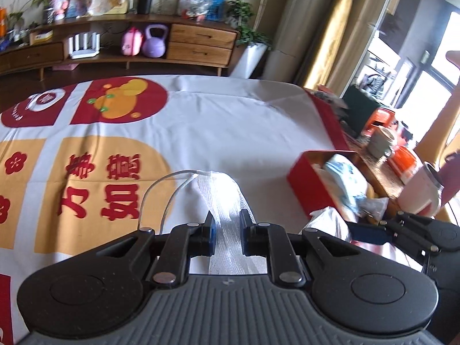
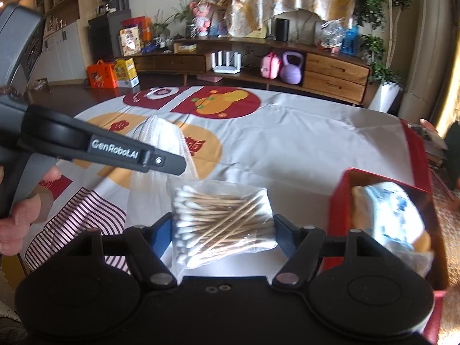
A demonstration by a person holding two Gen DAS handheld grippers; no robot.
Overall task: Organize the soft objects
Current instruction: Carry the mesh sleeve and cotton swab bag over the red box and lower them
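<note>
Left wrist view: the left hand-held gripper [image 1: 225, 231] is clenched on a white mesh bag [image 1: 222, 198], whose length runs forward along the fingers; the red box [image 1: 307, 181] lies ahead to its right on the counter [image 1: 230, 120]. Right wrist view: the right hand-held gripper [image 2: 222, 234] grasps a swab packet [image 2: 221, 218] crosswise, nearer the red box [image 2: 342, 201] at right; the left tool reads "GenRobot.AI".

1. Left gripper [image 1: 225, 231]: black linkage arms with silver rivets, blue finger pads, grey ribbed housing.
2. Right gripper [image 2: 222, 234]: matching black linkages, round black covers, blue pads.
3. The left unit's side arm reads "GenRobot.AI" in the right wrist view.
</note>
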